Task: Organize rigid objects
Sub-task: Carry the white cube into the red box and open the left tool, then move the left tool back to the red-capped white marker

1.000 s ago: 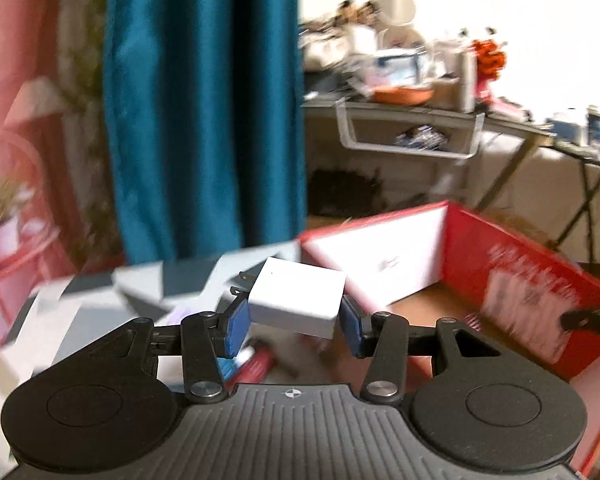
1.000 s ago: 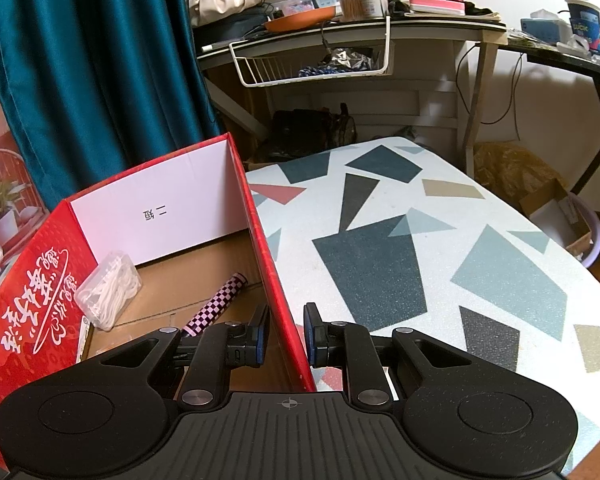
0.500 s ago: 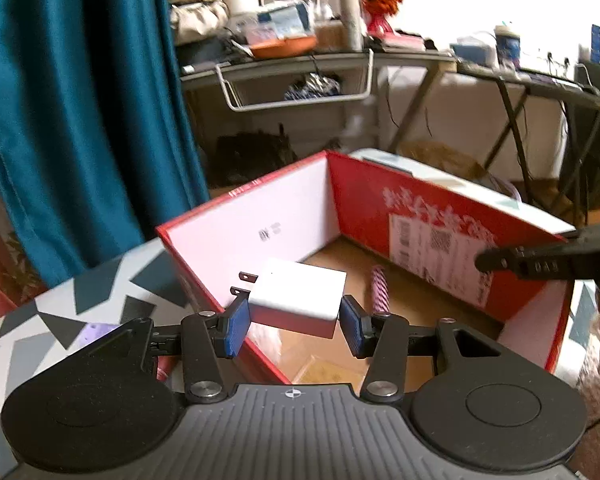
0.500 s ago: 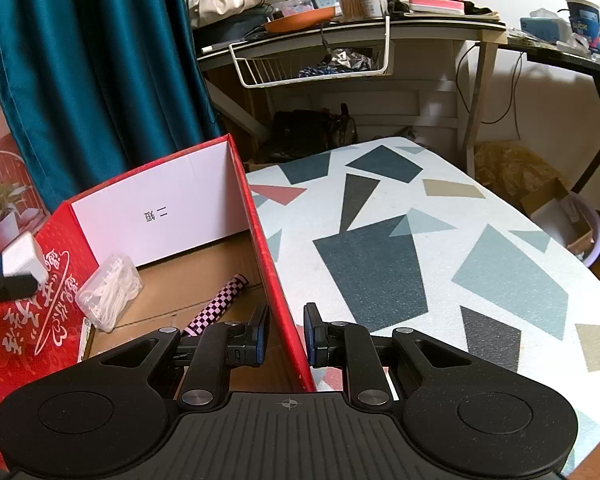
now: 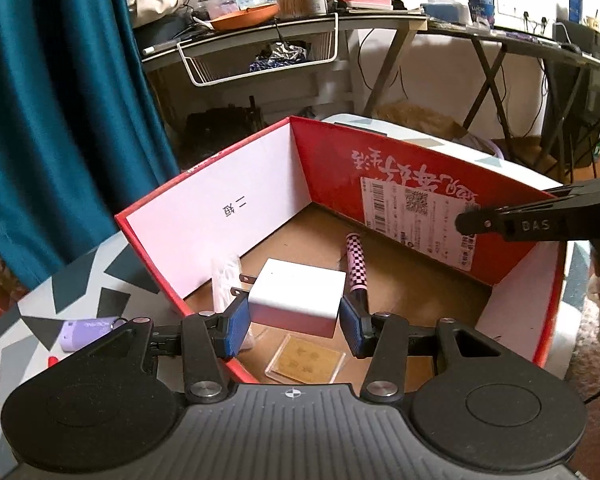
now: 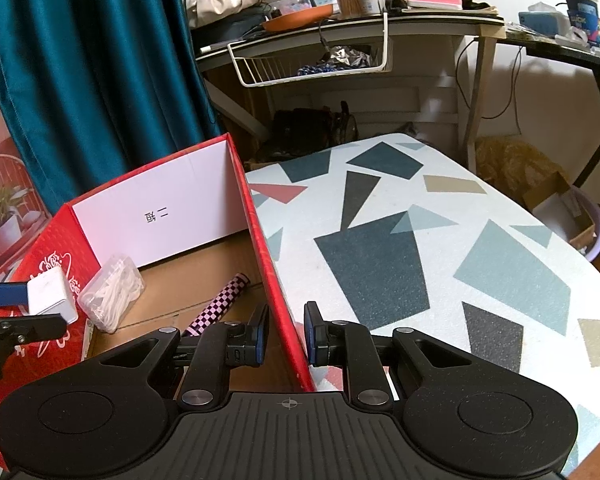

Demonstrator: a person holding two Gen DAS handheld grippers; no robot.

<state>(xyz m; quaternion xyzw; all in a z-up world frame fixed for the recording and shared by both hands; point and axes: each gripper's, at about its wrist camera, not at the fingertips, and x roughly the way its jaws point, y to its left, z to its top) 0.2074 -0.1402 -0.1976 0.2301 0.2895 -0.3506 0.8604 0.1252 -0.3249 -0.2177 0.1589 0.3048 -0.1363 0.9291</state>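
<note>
So the left gripper (image 5: 296, 322) is clamped on the white plug adapter (image 5: 298, 298), pads squeezing its two flat sides with the prongs sticking out to the left, and it's hanging over the open red box (image 5: 420, 184), above the cardboard floor rather than touching it. The right gripper (image 6: 286, 334) is pinched onto the box's near red wall, one jaw inside and one outside, I'd guess to stop the box sliding while stuff gets dropped in. Already inside are a checkered tube (image 5: 356, 264), a clear case of swabs (image 6: 112, 296) and a flat gold card case (image 5: 306, 360), while a purple thing (image 5: 86, 330) sits out on the patterned table (image 6: 420, 240).
</note>
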